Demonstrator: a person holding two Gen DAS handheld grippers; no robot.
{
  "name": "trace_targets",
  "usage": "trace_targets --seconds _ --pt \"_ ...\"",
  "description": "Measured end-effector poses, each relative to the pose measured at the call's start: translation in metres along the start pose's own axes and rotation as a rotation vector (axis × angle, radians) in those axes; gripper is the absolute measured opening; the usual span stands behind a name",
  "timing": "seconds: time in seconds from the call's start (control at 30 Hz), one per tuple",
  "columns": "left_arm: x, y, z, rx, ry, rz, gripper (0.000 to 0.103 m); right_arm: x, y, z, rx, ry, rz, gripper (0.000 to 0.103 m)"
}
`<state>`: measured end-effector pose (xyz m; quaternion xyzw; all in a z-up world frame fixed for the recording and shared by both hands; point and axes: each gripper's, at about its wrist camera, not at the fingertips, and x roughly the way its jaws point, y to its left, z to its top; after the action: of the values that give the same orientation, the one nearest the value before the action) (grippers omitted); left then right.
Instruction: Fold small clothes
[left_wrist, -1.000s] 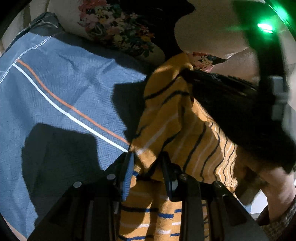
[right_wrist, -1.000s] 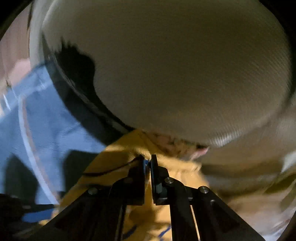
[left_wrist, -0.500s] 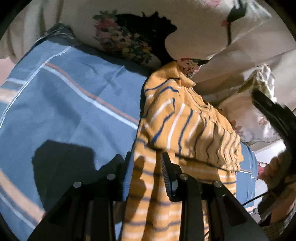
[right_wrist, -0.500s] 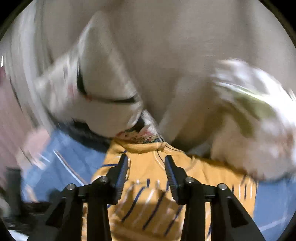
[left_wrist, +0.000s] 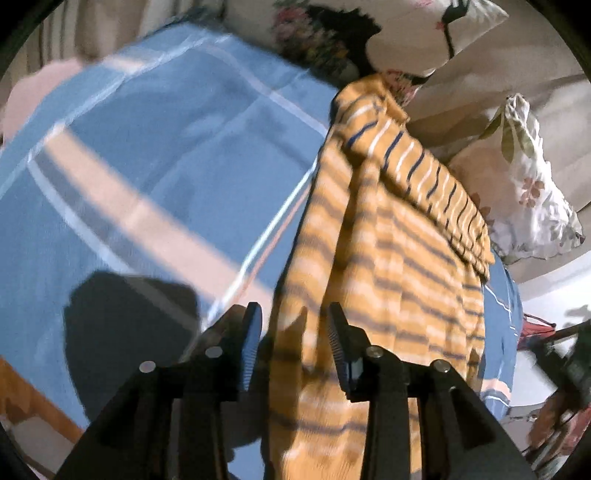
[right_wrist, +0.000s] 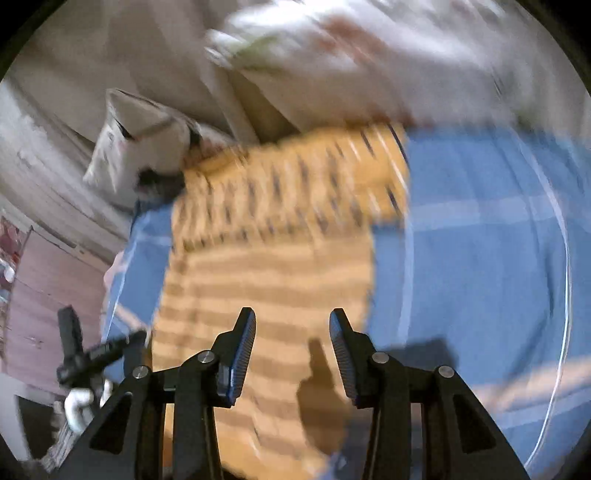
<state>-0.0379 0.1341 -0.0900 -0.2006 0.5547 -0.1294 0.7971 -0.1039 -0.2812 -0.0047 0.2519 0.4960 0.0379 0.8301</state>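
A small orange shirt with blue and white stripes (left_wrist: 399, 236) lies on a blue bedsheet (left_wrist: 155, 155), its far part folded over. It also shows in the right wrist view (right_wrist: 280, 243). My left gripper (left_wrist: 293, 317) is open and empty above the shirt's near left edge. My right gripper (right_wrist: 291, 321) is open and empty above the shirt's near part. Both views are blurred by motion.
Floral pillows (left_wrist: 532, 192) lie against the beige headboard (right_wrist: 177, 66) behind the shirt. The bed's wooden edge (left_wrist: 33, 398) shows at lower left. The left gripper tool (right_wrist: 85, 354) shows at the far left of the right wrist view.
Both grippers opened and let go of the shirt, then pulled back and up. The shirt now lies on the sheet with its top folded over.
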Motion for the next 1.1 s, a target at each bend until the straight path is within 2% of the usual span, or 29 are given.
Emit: trace_targets --seconds 0.1,0.23,0.3,0.37,0.47,0.57,0.73,0.87,0.93,0.97,1.0,1.03,1.07,1.1 --pt "0.003 0.008 -0.02 -0.035 0.036 -0.041 0.035 0.012 -0.04 -0.049 0.117 0.087 0.025 0.045" --pt "0.006 0.007 -0.031 -0.063 0.05 -0.109 0.042 0.035 -0.057 -0.078 0.224 0.121 0.125 0.045" --pt "0.006 0.006 -0.036 -0.078 0.06 -0.143 0.047 0.047 -0.051 -0.08 0.22 0.143 0.134 0.045" --pt "0.006 0.002 -0.04 -0.079 0.064 -0.158 0.048 0.061 -0.044 -0.084 0.205 0.169 0.128 0.046" --pt "0.005 -0.004 -0.046 -0.047 0.079 -0.165 0.049 0.068 -0.03 -0.089 0.184 0.189 0.169 0.051" --pt "0.004 -0.006 -0.051 -0.031 0.098 -0.174 0.049 0.072 -0.022 -0.097 0.174 0.221 0.207 0.051" --pt "0.006 -0.009 -0.061 -0.012 0.138 -0.192 0.048 0.072 -0.019 -0.104 0.174 0.224 0.228 0.052" --pt "0.009 -0.014 -0.068 -0.003 0.156 -0.192 0.048 0.07 -0.013 -0.109 0.143 0.202 0.21 0.052" --pt "0.009 -0.014 -0.068 -0.009 0.146 -0.175 0.037 0.07 -0.008 -0.112 0.112 0.178 0.184 0.052" --pt "0.011 -0.013 -0.067 -0.02 0.147 -0.162 0.017 0.07 -0.005 -0.114 0.1 0.169 0.173 0.051" --pt "0.011 -0.01 -0.067 -0.038 0.151 -0.162 0.016 0.07 -0.003 -0.115 0.086 0.161 0.158 0.048" --pt "0.011 -0.008 -0.066 -0.059 0.146 -0.168 0.016 0.071 -0.001 -0.115 0.072 0.157 0.125 0.025" --pt "0.008 -0.007 -0.066 -0.072 0.135 -0.167 0.016 0.072 0.0 -0.114 0.06 0.164 0.098 0.01" --pt "0.005 -0.008 -0.066 -0.069 0.126 -0.164 0.015 0.073 -0.001 -0.113 0.059 0.173 0.092 0.01"
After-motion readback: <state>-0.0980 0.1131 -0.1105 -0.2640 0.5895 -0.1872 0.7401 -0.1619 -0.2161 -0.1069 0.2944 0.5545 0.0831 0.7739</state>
